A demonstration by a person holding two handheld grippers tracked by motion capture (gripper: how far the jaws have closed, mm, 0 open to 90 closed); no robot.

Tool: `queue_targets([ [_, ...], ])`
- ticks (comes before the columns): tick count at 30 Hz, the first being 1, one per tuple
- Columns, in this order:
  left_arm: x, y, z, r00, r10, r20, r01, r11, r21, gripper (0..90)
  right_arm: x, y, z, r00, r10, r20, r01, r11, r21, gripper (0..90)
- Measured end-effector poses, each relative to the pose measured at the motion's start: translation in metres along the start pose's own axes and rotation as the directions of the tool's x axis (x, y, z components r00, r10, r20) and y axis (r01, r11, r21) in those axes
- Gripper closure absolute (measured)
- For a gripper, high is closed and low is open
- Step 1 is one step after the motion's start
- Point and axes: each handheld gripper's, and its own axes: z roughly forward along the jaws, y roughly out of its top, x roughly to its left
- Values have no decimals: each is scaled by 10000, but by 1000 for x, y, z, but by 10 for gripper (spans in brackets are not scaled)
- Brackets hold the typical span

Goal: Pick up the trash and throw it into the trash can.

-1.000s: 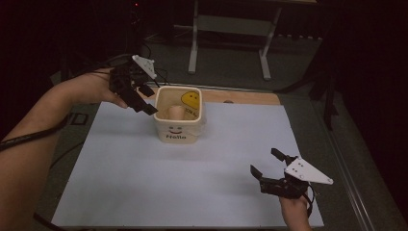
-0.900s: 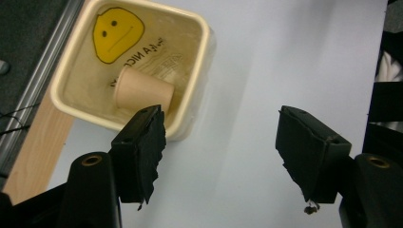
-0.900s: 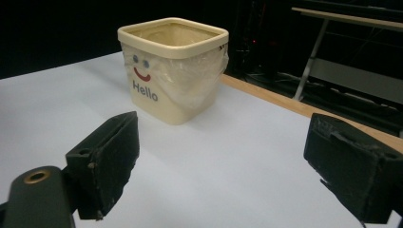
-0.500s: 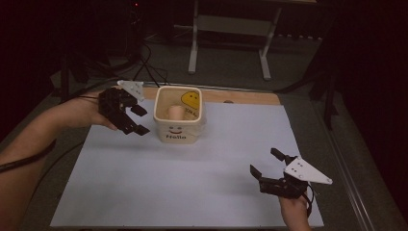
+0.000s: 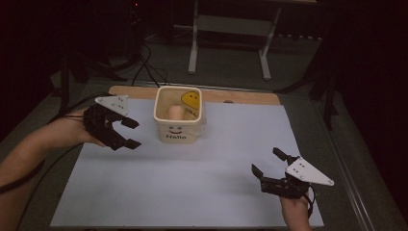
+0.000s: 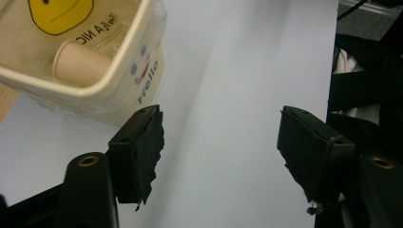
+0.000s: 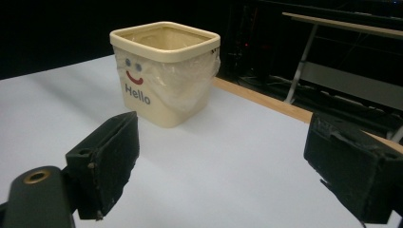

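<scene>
High view, left to right. Left gripper point(image 5: 126, 132): jaws wide, empty, over the white sheet point(image 5: 192, 192) near its far left corner, just beside the bin. Cream bin point(image 5: 179, 134): marked "Hello", plastic-lined, at the middle of the far edge; paper cup point(image 5: 175, 113) lying inside. Right gripper point(image 5: 270, 162): jaws wide, empty, near the right corner of the near edge, well apart from the bin. We judge the step a withdrawal; we would keep both sets of tongs clear of the rim point(image 7: 166, 45) so the light bin is not nudged.

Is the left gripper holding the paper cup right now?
No: the paper cup lies inside the bin, and the left gripper is open and empty.
</scene>
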Motion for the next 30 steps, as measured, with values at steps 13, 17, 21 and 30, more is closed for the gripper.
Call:
queue_targets([
  [13, -20, -43, 19, 9976, -633, 267, 651, 9950, -755, 210, 1, 0, 1, 10000, -60, -42, 60, 10000, 59, 115],
  [17, -28, -54, 26, 9962, -867, 18, 865, 9929, -822, 143, 1, -1, 1, 10000, -32, -90, 33, 9999, 114, 115],
  [21, -35, -67, 33, 9936, -1111, -212, 1078, 9869, -1196, 86, 1, -1, 2, 9999, -50, -102, 51, 9999, 142, 115],
  [30, -47, -91, 51, 9882, -1530, 118, 1526, 9713, -1824, 56, 2, -1, 2, 9999, -61, -151, 64, 9998, 184, 115],
])
